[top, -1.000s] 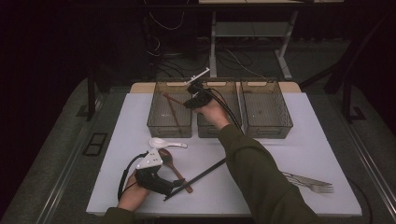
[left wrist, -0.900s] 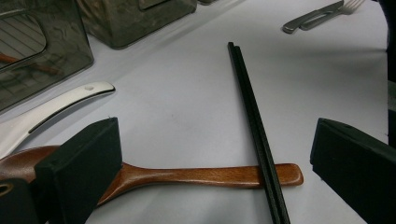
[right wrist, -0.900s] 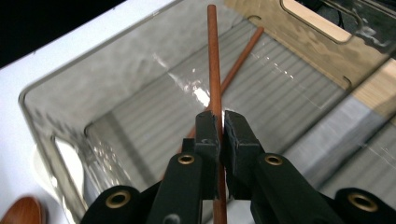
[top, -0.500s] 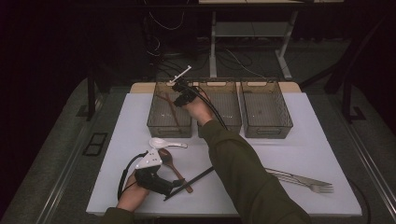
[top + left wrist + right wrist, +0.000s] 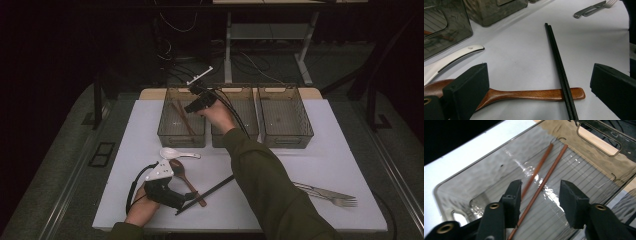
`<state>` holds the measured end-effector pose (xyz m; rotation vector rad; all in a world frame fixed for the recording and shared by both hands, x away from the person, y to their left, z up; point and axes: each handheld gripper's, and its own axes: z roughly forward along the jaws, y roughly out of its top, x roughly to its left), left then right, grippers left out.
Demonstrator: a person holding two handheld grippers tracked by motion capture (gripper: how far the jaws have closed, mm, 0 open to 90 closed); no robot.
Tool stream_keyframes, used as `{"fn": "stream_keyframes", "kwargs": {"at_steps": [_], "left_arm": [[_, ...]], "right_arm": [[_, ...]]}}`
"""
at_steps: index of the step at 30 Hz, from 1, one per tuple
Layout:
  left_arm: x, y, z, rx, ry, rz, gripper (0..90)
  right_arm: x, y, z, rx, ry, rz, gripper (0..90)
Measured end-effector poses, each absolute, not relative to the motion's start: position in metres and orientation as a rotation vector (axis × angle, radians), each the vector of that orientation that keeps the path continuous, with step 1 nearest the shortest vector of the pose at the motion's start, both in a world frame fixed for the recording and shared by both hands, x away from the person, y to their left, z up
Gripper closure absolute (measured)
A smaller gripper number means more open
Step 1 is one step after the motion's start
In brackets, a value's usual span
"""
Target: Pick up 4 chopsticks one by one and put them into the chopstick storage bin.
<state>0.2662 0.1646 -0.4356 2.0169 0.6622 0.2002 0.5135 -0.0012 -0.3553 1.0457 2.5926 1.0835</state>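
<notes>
Lab-type recording room: dark surroundings, white-covered desk (image 5: 330,150), cable tangle (image 5: 180,65) on floor behind, metal-framed bench legs (image 5: 227,55) beyond.

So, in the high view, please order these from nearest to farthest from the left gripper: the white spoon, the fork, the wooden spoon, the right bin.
From the left gripper:
1. Wooden spoon, right at its jaws, at the table's near left.
2. White spoon, just behind the wooden spoon.
3. Fork, at the near right edge.
4. Right bin, far right of the row at the back.
</notes>
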Motion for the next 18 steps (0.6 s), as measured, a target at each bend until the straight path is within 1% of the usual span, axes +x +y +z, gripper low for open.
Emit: {"fn": "stream_keyframes", "kwargs": {"at_steps": [7, 13, 18], "left_arm": [[0.266, 0.165, -0.436, 2.020, 0.661, 0.203, 1.2], [0.267, 0.166, -0.436, 2.025, 0.665, 0.207, 1.2], [0.266, 0.165, -0.436, 2.029, 0.669, 0.201, 1.2]], "right_arm": [[0.507, -0.012, -0.352, 1.013, 2.610, 1.143, 40.9], [0.491, -0.024, -0.349, 0.955, 2.601, 1.175, 33.8], [0.477, -0.042, -0.344, 0.901, 2.590, 1.190, 32.1]]}}
